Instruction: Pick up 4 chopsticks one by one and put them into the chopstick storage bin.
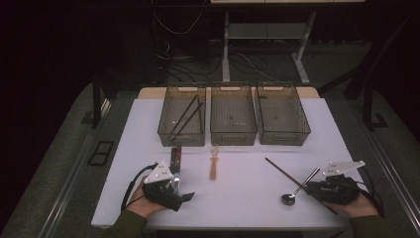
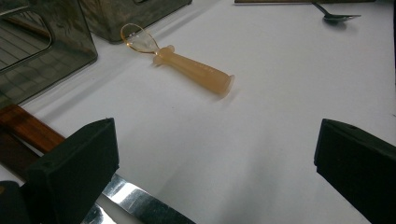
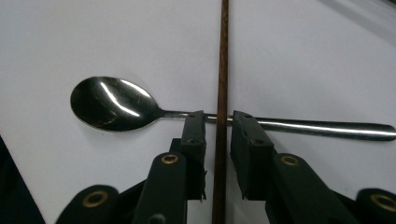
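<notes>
Dim room, black toward twelve o'clock; the white rectangular counter (image 1: 237,193) glows softly, glare streaks the shiny steel spoon (image 3: 112,102), near black fingers (image 2: 74,163) blur.

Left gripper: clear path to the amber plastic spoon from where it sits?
Probably yes. The left gripper has its jaws open and aimed at the amber spoon, with bare table between. The knife lies off by one jaw, not in the way.

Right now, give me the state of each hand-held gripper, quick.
Left hand-held gripper: open, holding nothing; a knife lies by one jaw.
Right hand-held gripper: nearly closed around the brown chopstick, small gaps at both pads; spoon untouched.
</notes>
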The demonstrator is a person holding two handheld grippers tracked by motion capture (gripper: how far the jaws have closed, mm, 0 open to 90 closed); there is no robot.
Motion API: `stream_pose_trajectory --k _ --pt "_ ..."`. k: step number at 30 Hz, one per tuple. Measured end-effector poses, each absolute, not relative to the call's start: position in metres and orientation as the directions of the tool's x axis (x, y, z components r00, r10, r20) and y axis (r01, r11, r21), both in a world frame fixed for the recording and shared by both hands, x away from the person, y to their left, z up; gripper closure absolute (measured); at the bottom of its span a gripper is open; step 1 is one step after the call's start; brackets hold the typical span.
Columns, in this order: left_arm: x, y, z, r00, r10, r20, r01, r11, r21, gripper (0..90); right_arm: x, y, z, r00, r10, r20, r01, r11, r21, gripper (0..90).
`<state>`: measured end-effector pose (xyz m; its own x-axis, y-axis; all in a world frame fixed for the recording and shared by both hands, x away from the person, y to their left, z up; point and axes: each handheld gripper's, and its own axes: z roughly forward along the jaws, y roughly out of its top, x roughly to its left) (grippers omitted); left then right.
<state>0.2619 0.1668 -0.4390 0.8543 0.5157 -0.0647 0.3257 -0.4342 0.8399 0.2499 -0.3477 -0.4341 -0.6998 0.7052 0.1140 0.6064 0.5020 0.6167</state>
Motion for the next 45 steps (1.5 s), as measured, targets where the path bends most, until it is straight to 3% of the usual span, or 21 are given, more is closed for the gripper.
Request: stream_pose_trajectory --k 10,20,45 --pt "0.261 0.166 -0.439 0.853 0.517 -0.063 0.326 -0.435 0.84 0.0 0.25 -0.345 -0.439 -0.711 0.701 0.059 0.594 0.554 0.584 84.3" --pt "0.261 0.166 -0.439 0.854 0.516 -0.062 0.324 -0.434 0.841 0.0 0.252 -0.347 -0.439 -0.704 0.705 0.087 0.609 0.536 0.584 84.9" --pt "0.262 0.166 -0.44 0.852 0.519 -0.07 0.33 -0.429 0.841 0.0 0.268 -0.333 -0.414 -0.727 0.669 0.155 0.562 0.451 0.693 84.9"
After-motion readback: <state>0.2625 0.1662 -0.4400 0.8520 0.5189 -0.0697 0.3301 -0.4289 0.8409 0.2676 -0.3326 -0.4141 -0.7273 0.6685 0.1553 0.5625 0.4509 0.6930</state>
